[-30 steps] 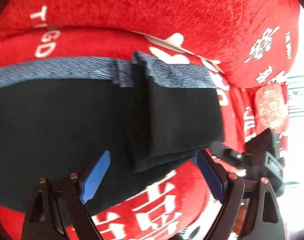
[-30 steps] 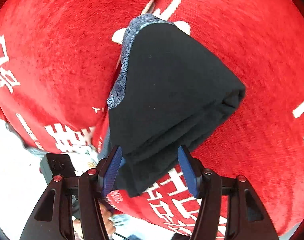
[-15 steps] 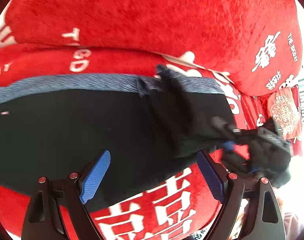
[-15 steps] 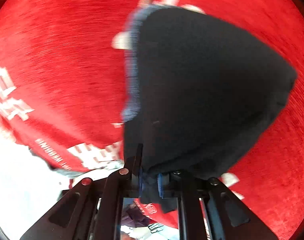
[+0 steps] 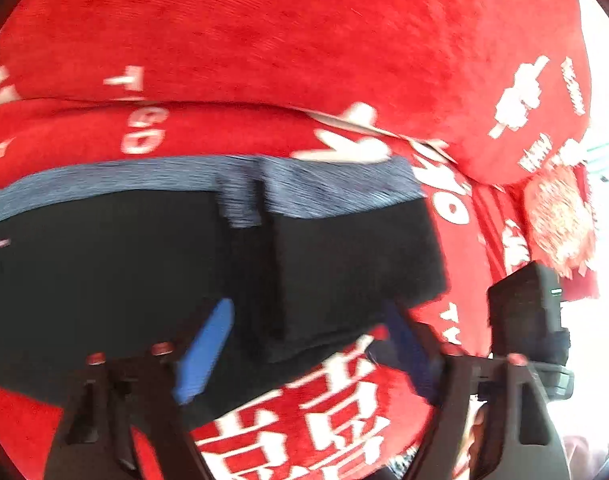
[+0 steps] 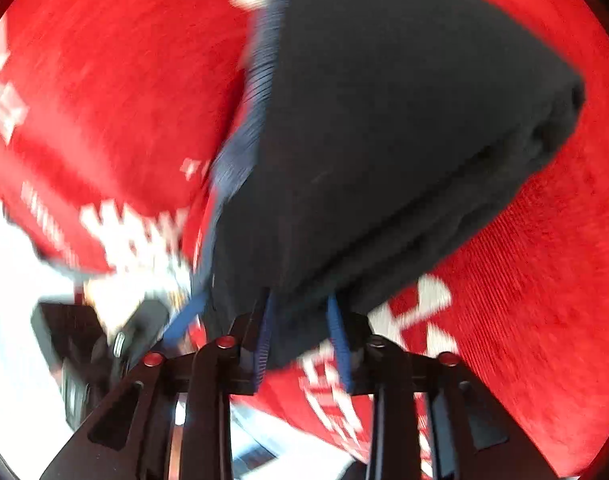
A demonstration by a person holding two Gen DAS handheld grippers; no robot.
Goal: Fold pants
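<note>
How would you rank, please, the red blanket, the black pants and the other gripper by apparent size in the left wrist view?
1. Red blanket: fills most of the view.
2. Black pants: a wide band across the middle.
3. Right gripper: a small dark block at the right edge, partly cut off, so its true size is unsure.

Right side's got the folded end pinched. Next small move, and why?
Probably carry that end a little further across and lay it flat. The right hand-held gripper has its blue pads either side of the folded edge of the black pants, a small gap showing. The left hand-held gripper hangs open over the rest, holding nothing. The stack looks bunched and thick on the red cover.
</note>
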